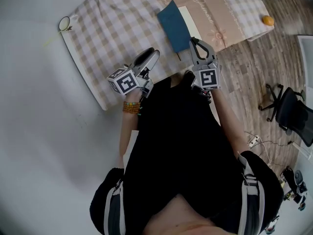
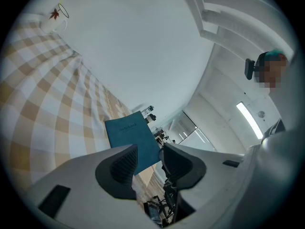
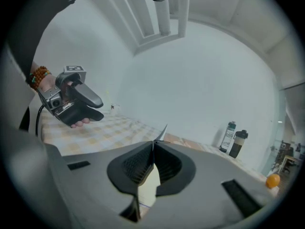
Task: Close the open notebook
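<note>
Right gripper [image 3: 153, 146] tight on one notebook [image 1: 172, 24]; left gripper [image 2: 148, 150] wide apart, empty.

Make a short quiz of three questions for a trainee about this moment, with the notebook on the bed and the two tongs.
1. True or false: the left tongs are shut on the notebook.
2. What is between the right tongs? A) nothing B) a thin sheet of the notebook C) the left tongs
3. Fill in: two ___ stand side by side at the right of the right gripper view.

Key
1. False: the left tongs are open, with nothing between them; the notebook lies further off.
2. B: they are closed on it.
3. bottles
</note>
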`<action>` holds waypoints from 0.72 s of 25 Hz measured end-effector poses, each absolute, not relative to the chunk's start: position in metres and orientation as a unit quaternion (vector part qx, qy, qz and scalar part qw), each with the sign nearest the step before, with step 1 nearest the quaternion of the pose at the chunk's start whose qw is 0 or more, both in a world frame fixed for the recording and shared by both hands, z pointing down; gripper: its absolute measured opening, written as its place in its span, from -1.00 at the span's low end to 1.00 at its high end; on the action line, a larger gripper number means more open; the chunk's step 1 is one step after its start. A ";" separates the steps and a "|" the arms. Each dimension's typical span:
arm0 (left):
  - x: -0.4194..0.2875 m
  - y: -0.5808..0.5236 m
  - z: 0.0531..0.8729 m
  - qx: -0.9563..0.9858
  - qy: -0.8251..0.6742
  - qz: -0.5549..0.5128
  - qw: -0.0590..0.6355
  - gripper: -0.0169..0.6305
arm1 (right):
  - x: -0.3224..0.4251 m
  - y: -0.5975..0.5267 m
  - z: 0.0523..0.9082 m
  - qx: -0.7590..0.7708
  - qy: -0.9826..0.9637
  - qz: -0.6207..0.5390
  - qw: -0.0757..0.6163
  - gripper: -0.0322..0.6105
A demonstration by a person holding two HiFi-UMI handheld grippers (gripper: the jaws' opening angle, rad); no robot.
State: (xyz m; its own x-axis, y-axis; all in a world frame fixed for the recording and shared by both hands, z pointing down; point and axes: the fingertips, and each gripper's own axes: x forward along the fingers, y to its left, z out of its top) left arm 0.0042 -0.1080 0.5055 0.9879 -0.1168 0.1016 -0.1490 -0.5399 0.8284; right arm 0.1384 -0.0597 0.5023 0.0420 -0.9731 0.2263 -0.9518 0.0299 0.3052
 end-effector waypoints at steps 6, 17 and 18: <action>0.005 -0.107 0.508 0.876 -0.076 0.021 0.475 -0.43 | 0.152 -0.056 0.515 0.703 -0.681 -0.004 0.202 -0.87; 0.006 -0.105 0.512 0.877 -0.078 0.026 0.473 -0.43 | 0.167 -0.056 0.535 0.708 -0.670 0.020 0.221 -0.87; 0.006 -0.105 0.512 0.877 -0.078 0.027 0.473 -0.43 | 0.169 -0.056 0.536 0.709 -0.669 0.022 0.222 -0.87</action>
State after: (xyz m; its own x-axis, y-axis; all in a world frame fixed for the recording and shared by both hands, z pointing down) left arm 0.0061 -0.1047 0.5120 0.9865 -0.1115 0.1203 -0.1618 -0.5400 0.8260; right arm 0.1687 -0.0558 0.5363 0.1030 -0.9387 0.3290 -0.9583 -0.0050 0.2857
